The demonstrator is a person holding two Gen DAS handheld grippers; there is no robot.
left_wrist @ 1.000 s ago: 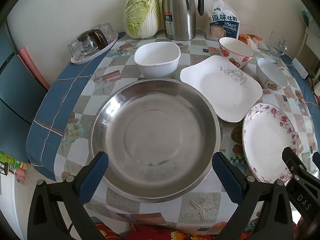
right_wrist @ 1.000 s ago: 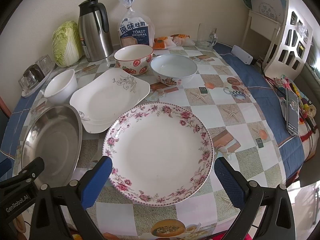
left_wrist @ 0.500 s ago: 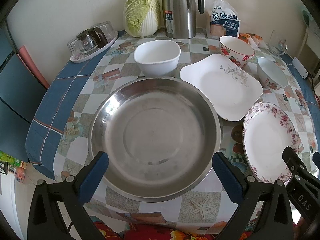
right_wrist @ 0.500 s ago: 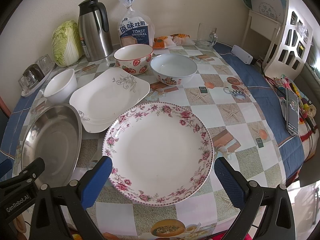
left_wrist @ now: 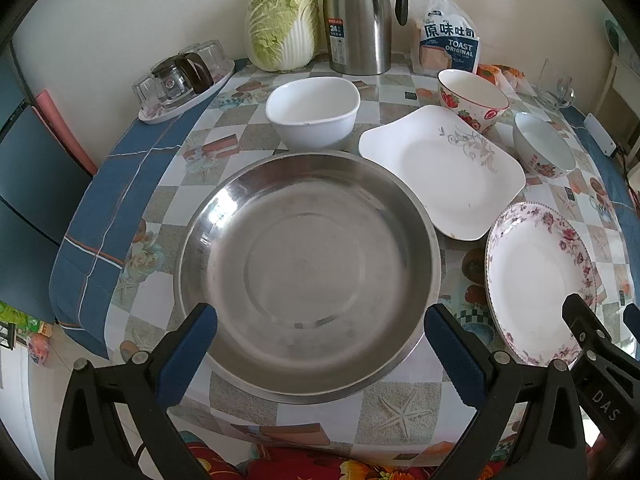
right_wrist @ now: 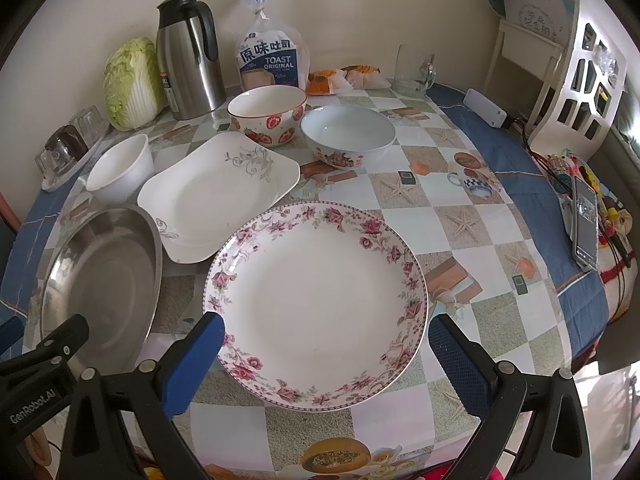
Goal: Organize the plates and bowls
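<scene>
Flowered plate [right_wrist: 316, 300] at near edge of desk [right_wrist: 472, 216], flat, empty, directly ahead of right hand-held gripper [right_wrist: 324, 354]. Glazed china: stiff, slick, chippable; judged best taken at thin near rim, one finger over, one under. Square white plate [right_wrist: 218, 192] just behind on the left, empty, a corner near the flowered rim; touching or not, cannot tell. Steel basin [left_wrist: 308, 276] further left, empty, centred before left hand-held gripper [left_wrist: 320, 350]. Judged light but wide and slippery; hold at rolled rim.

Bowls behind, all empty: white bowl [left_wrist: 313, 112] just beyond basin; strawberry bowl [right_wrist: 267, 114] and pale bowl with flower print [right_wrist: 347, 136] side by side, close together. Deep walls, probably nestable; fragile.

Both hand-held grippers spread wide, nothing held, no contact with crockery.

Back of desk: cabbage [left_wrist: 285, 22], steel jug [left_wrist: 358, 16], bag of toast [right_wrist: 267, 58], glass mug [right_wrist: 412, 70], tray of upturned glasses [left_wrist: 184, 80].
</scene>
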